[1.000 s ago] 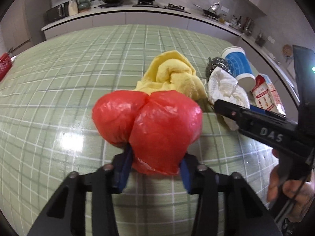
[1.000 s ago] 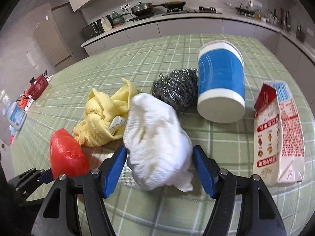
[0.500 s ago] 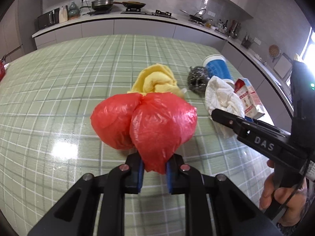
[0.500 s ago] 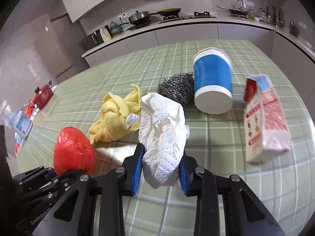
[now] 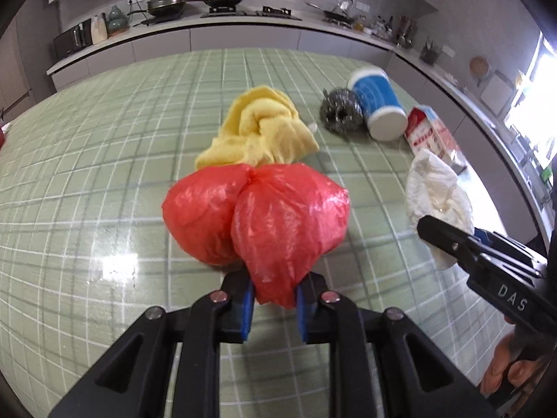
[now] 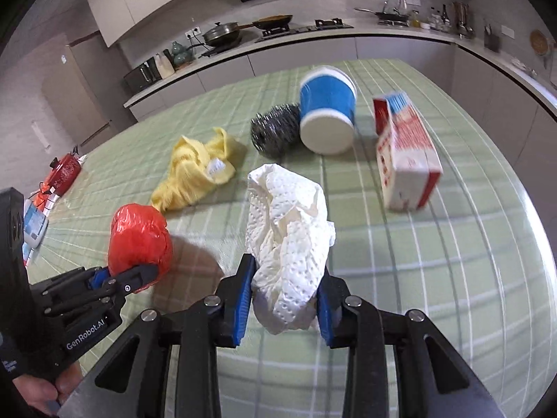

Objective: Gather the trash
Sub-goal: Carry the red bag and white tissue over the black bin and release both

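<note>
Trash came in two held pieces: one red plastic bag (image 5: 264,223), knotted into two bulging lobes, and one crumpled white paper towel (image 6: 289,244). The left gripper (image 5: 273,308) had its jaws closed almost together on the lower tail of the red plastic bag, the blue pads pressing it from both sides. The right gripper (image 6: 282,304) had its jaws drawn in on the bottom of the paper towel, which bulged up between the blue pads. Both pieces appeared raised above the worktop (image 6: 435,261), a green surface with a pale grid; the bag's shadow lay on it in the right wrist view.

Beyond the bag lay one bunched yellow cloth (image 5: 261,132) with a small white label. Farther back sat one steel wool scourer (image 5: 341,111), just beside one blue-and-white paper cup (image 5: 377,106) lying on its side. One red-and-white carton (image 6: 403,156) lay on its side to the right of the cup. At the far left edge, one red kettle-like thing (image 6: 64,172) was visible, too small to name surely. Kitchen counters (image 6: 313,36) with pans lined the back wall.
</note>
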{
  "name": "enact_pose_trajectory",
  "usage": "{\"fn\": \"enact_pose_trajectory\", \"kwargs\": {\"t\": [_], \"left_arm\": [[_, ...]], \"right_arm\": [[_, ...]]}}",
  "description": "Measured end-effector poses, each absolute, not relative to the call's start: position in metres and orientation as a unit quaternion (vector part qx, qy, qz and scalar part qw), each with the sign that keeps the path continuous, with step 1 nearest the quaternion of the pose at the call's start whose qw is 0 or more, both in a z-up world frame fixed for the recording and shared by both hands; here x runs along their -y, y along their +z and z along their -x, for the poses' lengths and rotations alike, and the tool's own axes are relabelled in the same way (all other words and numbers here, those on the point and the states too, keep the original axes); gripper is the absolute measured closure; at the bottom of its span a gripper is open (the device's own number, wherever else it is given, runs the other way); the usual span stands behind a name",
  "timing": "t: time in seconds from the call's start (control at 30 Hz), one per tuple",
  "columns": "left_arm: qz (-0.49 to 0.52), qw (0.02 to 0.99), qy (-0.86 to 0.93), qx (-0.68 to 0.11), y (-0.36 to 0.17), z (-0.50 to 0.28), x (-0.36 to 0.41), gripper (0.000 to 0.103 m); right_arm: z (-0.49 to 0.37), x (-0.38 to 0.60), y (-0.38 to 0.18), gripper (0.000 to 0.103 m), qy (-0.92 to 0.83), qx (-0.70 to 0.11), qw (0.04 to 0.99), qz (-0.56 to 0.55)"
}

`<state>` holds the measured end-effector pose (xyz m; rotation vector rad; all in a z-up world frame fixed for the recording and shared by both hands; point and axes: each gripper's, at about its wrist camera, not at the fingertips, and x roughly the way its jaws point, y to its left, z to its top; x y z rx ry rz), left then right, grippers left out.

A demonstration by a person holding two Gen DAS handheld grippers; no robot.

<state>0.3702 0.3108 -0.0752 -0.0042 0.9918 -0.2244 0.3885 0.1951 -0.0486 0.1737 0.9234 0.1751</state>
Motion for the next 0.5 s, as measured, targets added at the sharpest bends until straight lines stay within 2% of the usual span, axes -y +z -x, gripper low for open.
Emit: {"fn": "enact_pose_trajectory", "kwargs": {"t": [0.1, 0.17, 0.37, 0.5], "left_arm": [[-0.004, 0.872, -0.111, -0.476, -0.076, -0.367, -0.311, 0.065], [0.003, 0.873, -0.108, -0.476, -0.075, -0.366, -0.316, 0.046], [0.021, 0.887, -0.105, -0.450, -0.063, -0.369, -0.328, 0.028], [0.011, 0.885, -0.109, -0.452, -0.068, -0.383, -0.323, 0.028]], "right_arm": [[-0.387, -0.194, -0.054, 0.065, 0.077, -0.453, 0.884, -0.088], [-0.387, -0.195, -0.055, 0.062, 0.071, -0.453, 0.884, -0.089], [-0.387, -0.198, -0.061, 0.053, 0.059, -0.459, 0.882, -0.092], [-0.389, -0.199, -0.063, 0.049, 0.051, -0.458, 0.882, -0.094]]}}
